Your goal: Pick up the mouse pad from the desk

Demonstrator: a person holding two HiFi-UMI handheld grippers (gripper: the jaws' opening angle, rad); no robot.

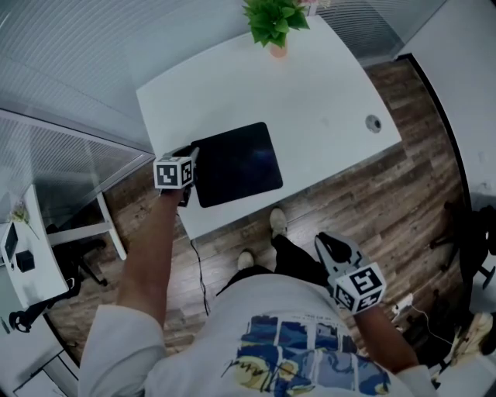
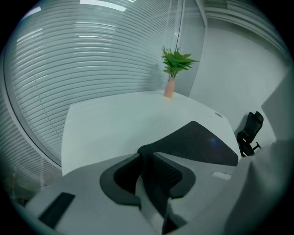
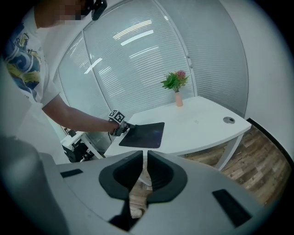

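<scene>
2 grippers show in the head view, 1 at the desk and 1 well clear of it. The flat black rectangular mouse pad [image 1: 236, 164] lies on the white curved-edge desk [image 1: 310, 101], toward the desk's 7 o'clock corner. The left gripper [image 1: 194, 153] meets the pad at its 10 o'clock corner, and the cube with square markers sits just behind the jaws.

In the left gripper view the left gripper [image 2: 146, 153] has its jaws pressed on that corner: the dark edge of the mouse pad [image 2: 202, 142] runs up into the narrow gap between the 2 pads, while the rest of it stretches away toward 2 o'clock across the desk [image 2: 115, 124].

The right gripper [image 1: 324, 240] hangs at 5 o'clock in the head view, off the desk and over the brown wood-plank floor [image 1: 372, 201]. Its own view shows the right gripper [image 3: 145, 156] with jaws drawn almost together, only a thin slit between them, and nothing caught there. Beyond them, at 12 o'clock, the mouse pad [image 3: 144, 134] sits on the desk [image 3: 202, 124] with the left gripper [image 3: 123, 128] at its 9 o'clock end.

A green leafy plant in a slim pink vase [image 1: 273, 19] stands at the desk's 12 o'clock edge, well apart from the pad. A round grey cable grommet [image 1: 373, 123] sits near the 3 o'clock edge.
</scene>
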